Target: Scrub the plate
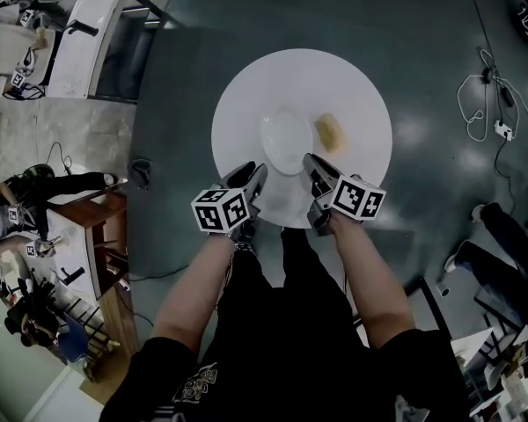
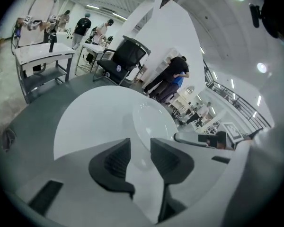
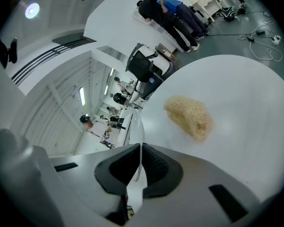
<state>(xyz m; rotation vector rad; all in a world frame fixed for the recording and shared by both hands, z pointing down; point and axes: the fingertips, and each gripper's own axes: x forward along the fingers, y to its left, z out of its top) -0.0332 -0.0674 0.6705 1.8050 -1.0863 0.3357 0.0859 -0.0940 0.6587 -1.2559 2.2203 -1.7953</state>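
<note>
White plate point(image 1: 286, 139): round and shallow, at the middle of the round white surface point(image 1: 246, 95); its near rim points toward the person.
Right tongs point(image 3: 141, 148): at the plate's near-right rim, closed tight on the thin edge of the plate, which shows as a white sliver pinched between the two dark pads.
Left tongs point(image 2: 140, 143): at the plate's near-left rim, spread wide and holding nothing; the plate shows through the gap, but the pads do not press on it.
Sponge point(image 1: 329, 130): pale yellow and rough, lying on the surface just beside the plate's right rim, its long axis slanting away from the person and toward the plate.
Key relation: the sponge lies on the right side of the plate, so it is nearer the right tongs. Those are busy with the rim. The free left tongs sit on the plate's opposite side.
Likely next need: the left tongs would probably have to reach across the plate to the sponge.
Unclear: whether the plate's near edge is lifted off the surface.
</note>
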